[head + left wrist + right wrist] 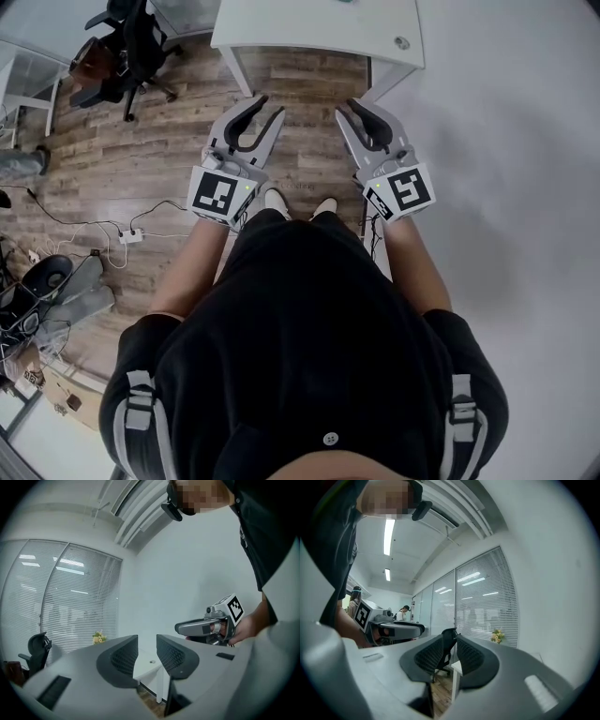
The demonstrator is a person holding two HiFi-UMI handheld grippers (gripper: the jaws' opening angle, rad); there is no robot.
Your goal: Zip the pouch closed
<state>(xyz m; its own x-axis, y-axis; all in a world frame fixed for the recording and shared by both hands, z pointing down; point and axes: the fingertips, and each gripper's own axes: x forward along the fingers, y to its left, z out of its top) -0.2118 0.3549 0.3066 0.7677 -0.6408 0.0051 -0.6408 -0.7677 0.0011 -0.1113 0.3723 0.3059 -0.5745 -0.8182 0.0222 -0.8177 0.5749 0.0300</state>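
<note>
Head view is showing the person standing over the wooden floor [141,159], holding the left tool [267,105] and the right tool [345,108] level and side by side, both pointing toward a white surface [319,28] ahead. Each tool's jaws are standing a narrow way apart, and the left gripper view and right gripper view are showing nothing between them, only the room beyond. The pouch is appearing in no view, so the zipping is not under way; the step in hand is looking like an approach. To do it well, the person is needing to bring the pouch into sight first, then pin the fabric near the zip's open end with one tool while the other is pinching the slider tab and drawing it straight along the teeth, keeping the cloth taut against bunching. Only the near end of the surface is lying in frame, the rest being cut off at the top, so whether the pouch is lying there I cannot tell; the person's body is also hiding the floor directly below.
</note>
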